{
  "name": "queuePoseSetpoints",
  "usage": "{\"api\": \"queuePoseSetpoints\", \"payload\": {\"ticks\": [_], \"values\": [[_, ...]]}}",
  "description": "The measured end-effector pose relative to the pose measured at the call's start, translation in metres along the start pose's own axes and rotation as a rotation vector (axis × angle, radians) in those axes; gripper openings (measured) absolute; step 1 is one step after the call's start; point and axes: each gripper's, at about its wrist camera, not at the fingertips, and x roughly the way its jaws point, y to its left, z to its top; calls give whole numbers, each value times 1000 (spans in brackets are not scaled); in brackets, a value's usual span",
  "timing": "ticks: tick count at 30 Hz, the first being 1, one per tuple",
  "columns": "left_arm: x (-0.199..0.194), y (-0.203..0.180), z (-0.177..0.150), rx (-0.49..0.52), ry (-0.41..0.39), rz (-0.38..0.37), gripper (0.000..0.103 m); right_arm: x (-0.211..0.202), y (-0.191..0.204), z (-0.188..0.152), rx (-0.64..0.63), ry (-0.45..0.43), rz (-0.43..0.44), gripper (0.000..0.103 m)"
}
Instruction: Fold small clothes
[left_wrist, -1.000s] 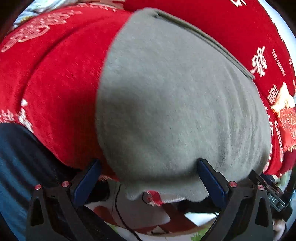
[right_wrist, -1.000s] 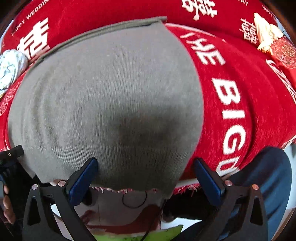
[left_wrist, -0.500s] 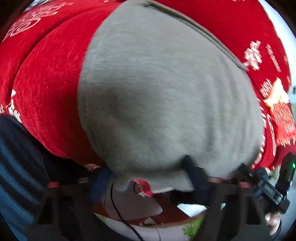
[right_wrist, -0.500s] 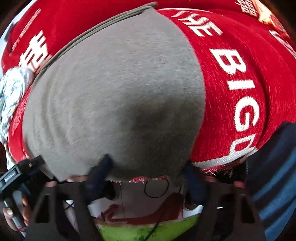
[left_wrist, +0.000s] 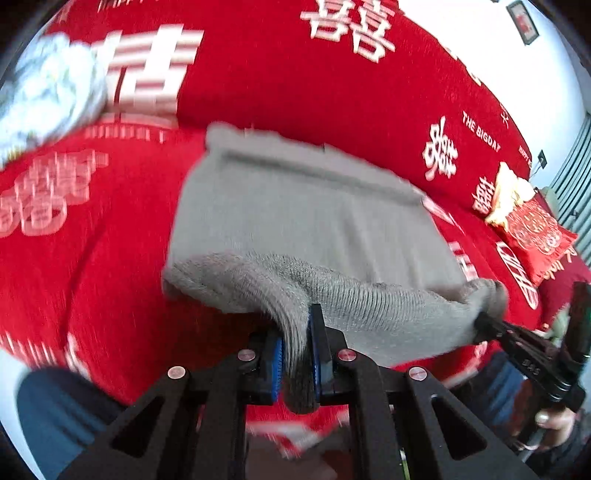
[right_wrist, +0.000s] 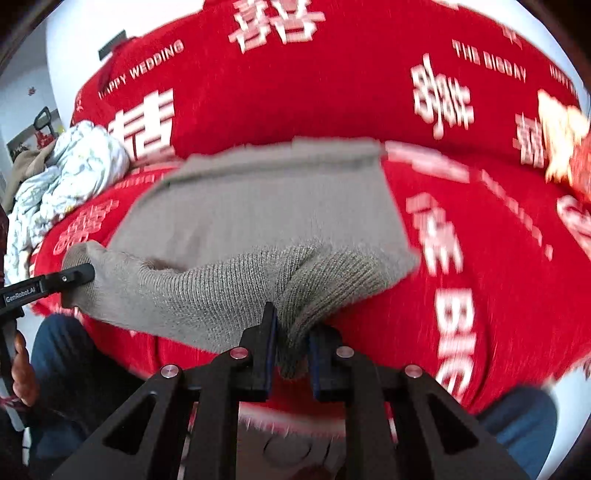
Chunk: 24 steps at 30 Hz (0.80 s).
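Tongs, left (left_wrist: 295, 350) and right (right_wrist: 290, 350), having just closed, each pinch the grey knit garment's (left_wrist: 314, 221) near hem.

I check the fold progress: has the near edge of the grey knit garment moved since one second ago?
Yes. The grey knit garment has its near edge lifted off the red bedcover, pinched by the left gripper and right gripper, whose jaws just closed.

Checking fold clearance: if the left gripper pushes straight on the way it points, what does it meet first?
Probably the grey knitted garment itself: the left gripper is shut on its near edge, and the flat body lies directly ahead on the red printed bedspread. Depth is unclear.
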Motion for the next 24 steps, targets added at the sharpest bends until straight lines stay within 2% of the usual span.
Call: {"api": "queuePoseSetpoints", "payload": {"ticks": [3, 6, 9, 10, 12, 13, 14, 15, 16, 17, 18, 21, 22, 24], "values": [[21, 5, 30, -33, -12, 7, 14, 17, -2, 30, 24, -41, -14, 16], [55, 16, 51, -98, 32, 12, 14, 53, -1, 58, 68, -11, -22, 16], [83, 29, 59, -162, 87, 2, 14, 89, -1, 71, 84, 35, -28, 16], [89, 32, 60, -179, 97, -10, 17, 97, -2, 73, 84, 48, -25, 18], [91, 34, 63, -182, 99, -30, 24, 106, -5, 73, 90, 57, -11, 24], [91, 34, 65, -174, 106, -45, 40, 107, -7, 73, 94, 54, 2, 34], [89, 33, 66, -163, 111, -80, 67, 105, -10, 73, 95, 46, 21, 48], [84, 32, 67, -158, 106, -90, 80, 101, -13, 72, 97, 33, 35, 57], [75, 32, 67, -160, 76, -61, 98, 96, -15, 71, 101, 7, 38, 74], [67, 34, 67, -168, 30, -44, 102, 90, -18, 70, 108, -21, 35, 79], [59, 37, 67, -172, -3, -51, 102, 83, -22, 68, 116, -52, 38, 79], [46, 45, 65, -174, -14, -120, 102, 66, -34, 60, 118, -84, 54, 79], [40, 46, 63, -155, -33, -117, 102, 61, -38, 56, 108, -99, 52, 79], [31, 43, 58, -43, -74, -55, 102, 52, -45, 50, 63, -122, 32, 79]]}}
